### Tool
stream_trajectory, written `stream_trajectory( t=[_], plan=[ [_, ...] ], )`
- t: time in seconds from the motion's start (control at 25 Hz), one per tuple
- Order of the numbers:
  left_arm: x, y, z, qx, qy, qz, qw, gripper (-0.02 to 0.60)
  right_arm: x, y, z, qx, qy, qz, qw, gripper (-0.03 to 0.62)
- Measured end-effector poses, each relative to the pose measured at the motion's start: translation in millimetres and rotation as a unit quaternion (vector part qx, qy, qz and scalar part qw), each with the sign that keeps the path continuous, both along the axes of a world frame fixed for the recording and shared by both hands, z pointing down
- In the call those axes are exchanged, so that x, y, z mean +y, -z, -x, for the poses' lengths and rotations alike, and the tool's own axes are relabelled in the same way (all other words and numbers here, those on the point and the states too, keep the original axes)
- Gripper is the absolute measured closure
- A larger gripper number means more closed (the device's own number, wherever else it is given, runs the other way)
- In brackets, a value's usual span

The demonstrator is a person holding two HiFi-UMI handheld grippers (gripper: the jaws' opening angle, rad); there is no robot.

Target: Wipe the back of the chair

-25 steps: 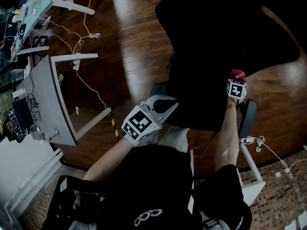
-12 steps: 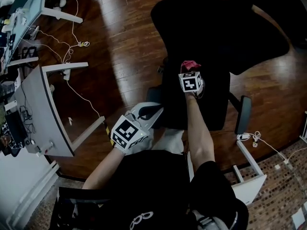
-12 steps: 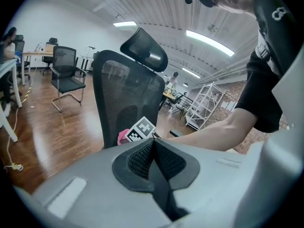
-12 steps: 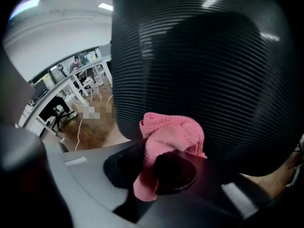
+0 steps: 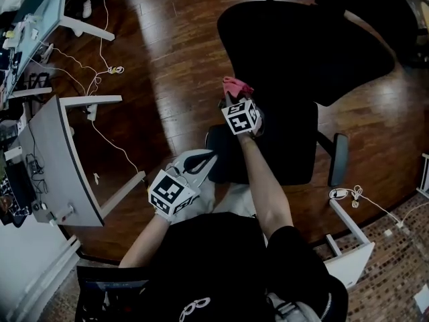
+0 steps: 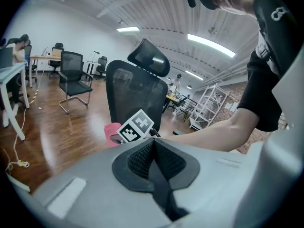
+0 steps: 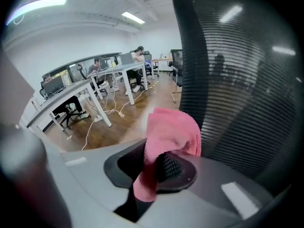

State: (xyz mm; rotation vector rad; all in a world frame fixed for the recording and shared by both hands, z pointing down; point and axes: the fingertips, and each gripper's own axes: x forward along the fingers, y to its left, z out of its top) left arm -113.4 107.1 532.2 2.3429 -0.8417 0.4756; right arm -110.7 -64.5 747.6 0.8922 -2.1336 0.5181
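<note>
At the rear of the black mesh-backed office chair [image 5: 301, 52], your right gripper [image 5: 234, 100] is raised to the near-left edge of the backrest; its jaws are clamped on a crumpled pink cloth [image 5: 234, 86], which bunches out above the tips. From the right gripper view the jaws [image 7: 154, 167] pinch the lower folds of that cloth [image 7: 171, 127]; the upper wad sits right at the dark mesh of the chair back [image 7: 237, 80], though you cannot tell whether it presses on the mesh or is just off it. Your right forearm runs from your body straight to the back of the chair.

Your left gripper [image 5: 206, 158] hangs low behind the chair, near its base and close to your body, apart from the backrest; in the left gripper view its jaws [image 6: 153, 148] are drawn together with nothing between them. That view looks up at the chair back [image 6: 135, 96] with its headrest on top; the right gripper's square-marked cube [image 6: 136, 126] and the pink cloth [image 6: 112, 129] show at the lower left of the backrest.

Left of the chair stands a grey curved surface on white legs [image 5: 57, 159]; white cables [image 5: 100, 72] lie between it and the chair on the dark wooden floor [image 5: 167, 59].
</note>
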Motion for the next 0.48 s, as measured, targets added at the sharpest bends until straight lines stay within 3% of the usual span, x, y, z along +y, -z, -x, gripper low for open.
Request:
stream_trajectory(
  t=[0.24,0.48],
  plan=[
    [5.6,7.2,-0.7,0.001,-0.001,-0.007,1.0,0.594,-34.3,34.9,-78.5,0.019,-0.059,-0.044,0.997,0.545],
    [9.4,9.5,-34.6,0.005,-0.016,-0.009,0.9998,0.594,-62.8,50.9,-227.6,0.058,-0.149,-0.064,0.985,0.545]
  ],
)
